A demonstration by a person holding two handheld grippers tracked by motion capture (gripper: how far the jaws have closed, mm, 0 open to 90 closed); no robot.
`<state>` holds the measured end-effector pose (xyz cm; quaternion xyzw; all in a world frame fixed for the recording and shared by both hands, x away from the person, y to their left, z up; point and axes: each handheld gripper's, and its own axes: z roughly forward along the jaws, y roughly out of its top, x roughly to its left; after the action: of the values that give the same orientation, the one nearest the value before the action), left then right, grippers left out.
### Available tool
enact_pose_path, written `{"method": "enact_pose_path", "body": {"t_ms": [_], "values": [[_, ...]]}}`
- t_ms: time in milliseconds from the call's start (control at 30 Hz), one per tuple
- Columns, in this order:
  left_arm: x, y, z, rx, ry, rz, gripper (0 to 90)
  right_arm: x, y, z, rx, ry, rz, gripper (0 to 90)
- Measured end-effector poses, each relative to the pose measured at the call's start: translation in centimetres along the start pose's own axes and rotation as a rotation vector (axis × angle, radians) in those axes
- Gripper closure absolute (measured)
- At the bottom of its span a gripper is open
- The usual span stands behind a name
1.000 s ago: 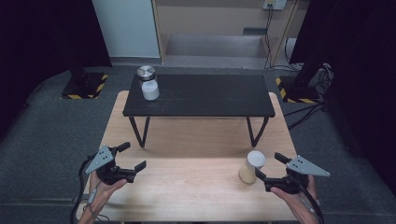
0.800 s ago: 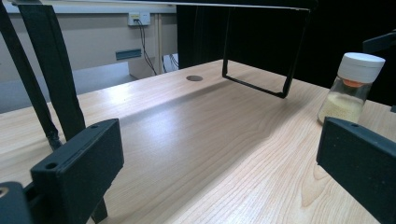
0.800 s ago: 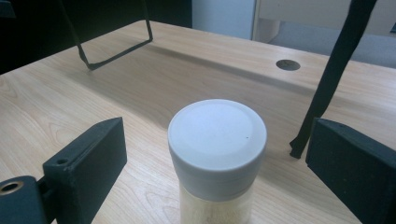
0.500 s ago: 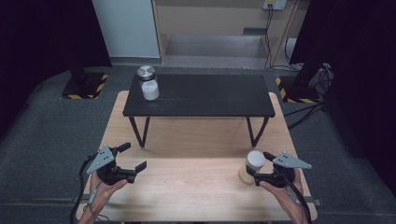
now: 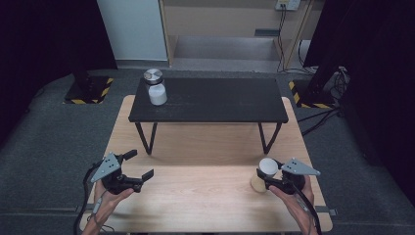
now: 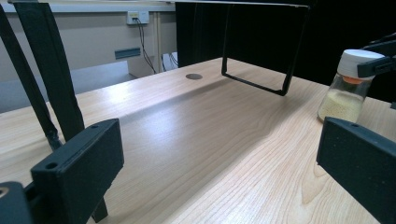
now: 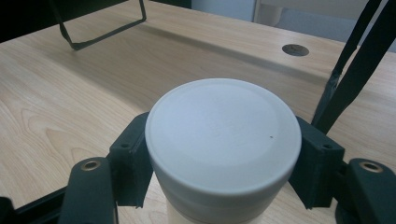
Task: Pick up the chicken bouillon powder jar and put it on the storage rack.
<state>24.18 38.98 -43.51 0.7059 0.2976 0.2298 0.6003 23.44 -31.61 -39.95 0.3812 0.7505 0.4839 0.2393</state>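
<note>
A small jar with a white lid [image 5: 267, 166] and pale yellow grains inside stands on the wooden table [image 5: 205, 200] near its front right. My right gripper [image 5: 270, 173] comes at it from the right. Its jaws have just been closing and now press on both sides of the lid [image 7: 223, 126]. In the left gripper view the same jar [image 6: 346, 91] stands upright at the far right. My left gripper [image 5: 139, 165] hovers over the table's front left, open, with bare wood between its fingers [image 6: 79, 170].
A low black bench [image 5: 210, 100] stands across the back half of the table. At its left end sits a second jar [image 5: 156, 88] with a silver lid and white contents. A round cable hole [image 6: 194, 76] lies under the bench.
My right gripper moved left and slightly down to the jar, and its jaws closed around the white lid. The left gripper has kept still.
</note>
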Motion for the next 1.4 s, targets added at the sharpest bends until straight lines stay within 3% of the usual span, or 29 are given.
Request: {"method": "enact_pose_path", "body": {"t_ms": [300,500,933,1100,1400], "values": [[0.0,0.0,0.0,-0.001,0.001,-0.002,0.0,-0.2,0.8,-0.2,0.009,0.002,0.026,33.4],[0.0,0.0,0.0,0.000,-0.001,-0.003,0.0,-0.2,2.6,-1.3,-0.012,0.008,0.010,33.4],[0.1,-0.1,0.0,-0.003,-0.003,-0.007,0.0,0.1,10.2,-4.1,-0.046,0.036,-0.042,33.5],[0.1,-0.1,0.0,-0.004,-0.005,-0.009,0.0,0.5,13.5,-4.5,-0.024,0.036,-0.073,33.5],[0.2,-0.1,0.0,0.002,-0.007,-0.010,0.0,0.5,18.4,-4.3,-0.021,0.050,-0.076,33.5]]}}
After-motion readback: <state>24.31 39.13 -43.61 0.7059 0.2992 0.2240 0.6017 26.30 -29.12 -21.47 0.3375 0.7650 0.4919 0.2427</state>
